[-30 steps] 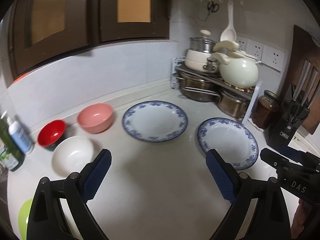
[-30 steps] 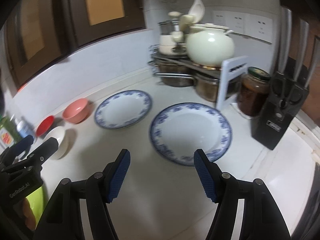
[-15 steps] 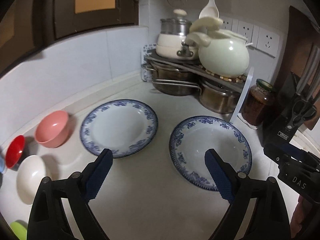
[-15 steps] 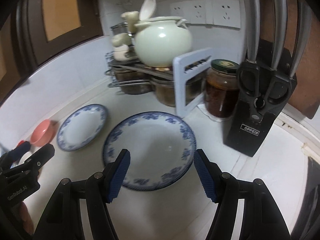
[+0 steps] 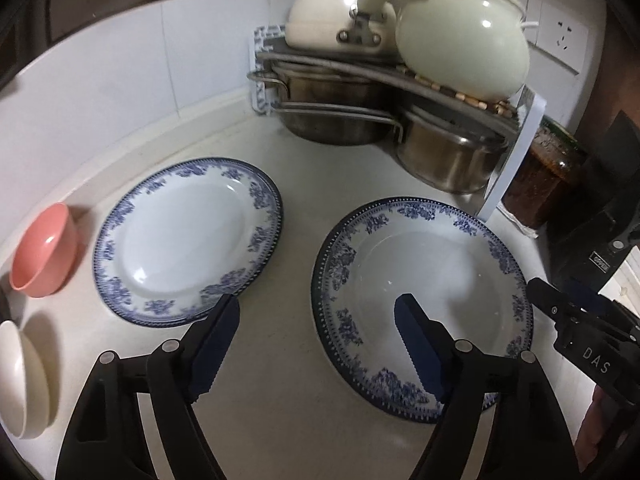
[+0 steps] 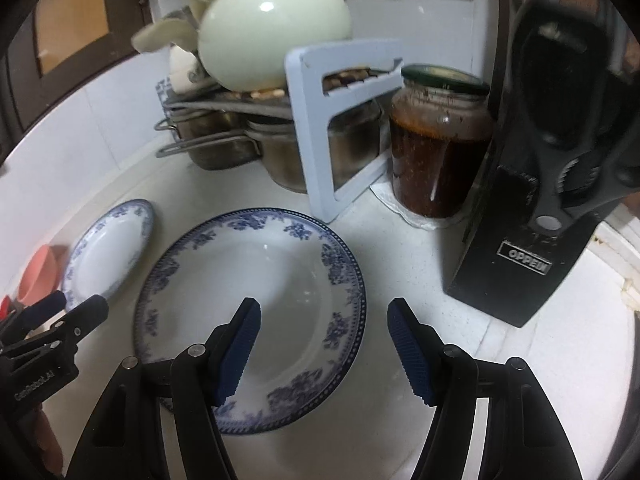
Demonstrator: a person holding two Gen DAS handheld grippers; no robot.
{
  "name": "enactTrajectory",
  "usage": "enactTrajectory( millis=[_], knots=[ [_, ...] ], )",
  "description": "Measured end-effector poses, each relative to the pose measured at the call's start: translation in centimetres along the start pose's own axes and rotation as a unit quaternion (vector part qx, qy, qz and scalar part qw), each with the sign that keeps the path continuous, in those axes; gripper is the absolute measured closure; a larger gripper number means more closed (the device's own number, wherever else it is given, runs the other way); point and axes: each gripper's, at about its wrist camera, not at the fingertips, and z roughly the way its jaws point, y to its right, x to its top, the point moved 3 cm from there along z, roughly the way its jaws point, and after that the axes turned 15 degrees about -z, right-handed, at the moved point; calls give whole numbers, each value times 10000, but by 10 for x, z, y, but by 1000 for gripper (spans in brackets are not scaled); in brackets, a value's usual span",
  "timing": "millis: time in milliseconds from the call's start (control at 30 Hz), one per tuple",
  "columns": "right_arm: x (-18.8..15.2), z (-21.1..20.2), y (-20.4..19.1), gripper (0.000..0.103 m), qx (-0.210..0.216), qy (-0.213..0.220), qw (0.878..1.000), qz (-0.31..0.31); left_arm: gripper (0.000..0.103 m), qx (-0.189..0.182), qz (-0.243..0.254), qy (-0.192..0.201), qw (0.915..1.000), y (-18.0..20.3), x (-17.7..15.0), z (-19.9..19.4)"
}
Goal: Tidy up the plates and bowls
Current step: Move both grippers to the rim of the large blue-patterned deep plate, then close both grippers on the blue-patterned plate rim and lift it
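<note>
**Straddling the near plate's right rim**

Looking down my right gripper [image 6: 324,340], I see its jaws spread wide and empty, the left finger over the well of the near plate [image 6: 248,300] and the right finger outside the rim, above bare counter [image 6: 420,268]. The rim edge runs between them, so this hand seems best placed to take it. My left gripper [image 5: 316,344] is likewise released, holding nothing, with the same plate's left rim lying between its fingers. The far plate [image 5: 188,252] lies flat to the left, well apart, with the pink bowl [image 5: 42,252] and white bowl [image 5: 20,376] beyond it.
</note>
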Motion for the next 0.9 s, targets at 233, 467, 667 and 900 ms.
enactTrajectory(
  millis=[233,467,667,900],
  knots=[
    [-2,30,9,36,58,-230,9996,166,30,-8,-19,-276,9996,4,1,32],
    [0,47,13,38,-37,-294,9994,154,37,-74,-80,-505,9987,6,5,53],
    [0,59,15,43,-58,-369,9991,214,52,-129,-87,-715,9973,8,4,68],
    [0,68,15,53,-59,-473,9986,240,63,-144,-47,-796,9967,10,4,74]
  ],
)
